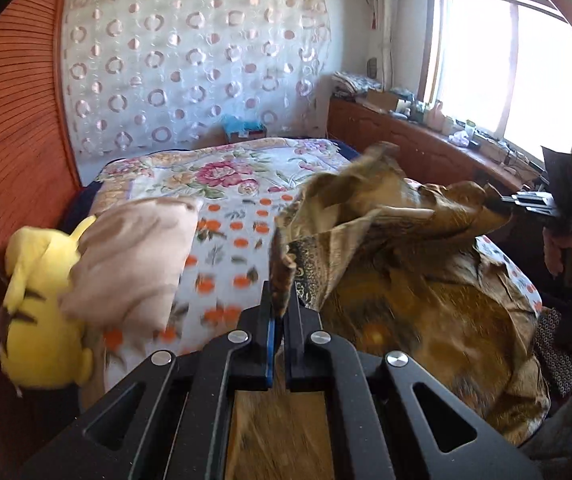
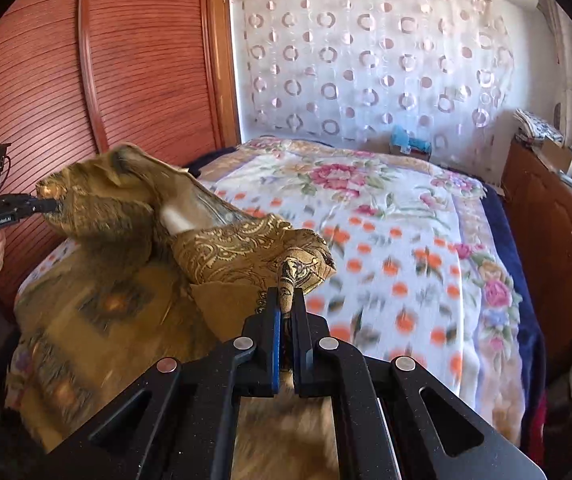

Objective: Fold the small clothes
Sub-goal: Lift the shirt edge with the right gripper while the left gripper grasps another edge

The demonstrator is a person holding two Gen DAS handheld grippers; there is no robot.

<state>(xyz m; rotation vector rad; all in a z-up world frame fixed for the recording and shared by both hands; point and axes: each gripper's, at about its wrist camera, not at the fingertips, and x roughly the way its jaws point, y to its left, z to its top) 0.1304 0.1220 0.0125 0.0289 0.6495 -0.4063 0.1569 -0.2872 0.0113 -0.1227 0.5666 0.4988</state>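
A golden-brown patterned garment (image 1: 406,280) hangs stretched between both grippers above the bed, its lower part draped on the bedspread. My left gripper (image 1: 280,300) is shut on one corner of it, the cloth sticking up between the pads. My right gripper (image 2: 286,300) is shut on another corner of the garment (image 2: 158,272). In the left wrist view the right gripper (image 1: 500,204) shows at the far right with a hand under it. In the right wrist view the left gripper (image 2: 52,205) shows at the far left, biting the lifted edge.
A floral bedspread (image 2: 386,208) covers the bed. A yellow plush toy (image 1: 42,312) and a beige pillow (image 1: 134,264) lie at its left side. A wooden wardrobe (image 2: 86,80) stands on one side, a cluttered wooden sideboard (image 1: 418,136) under the window on the other.
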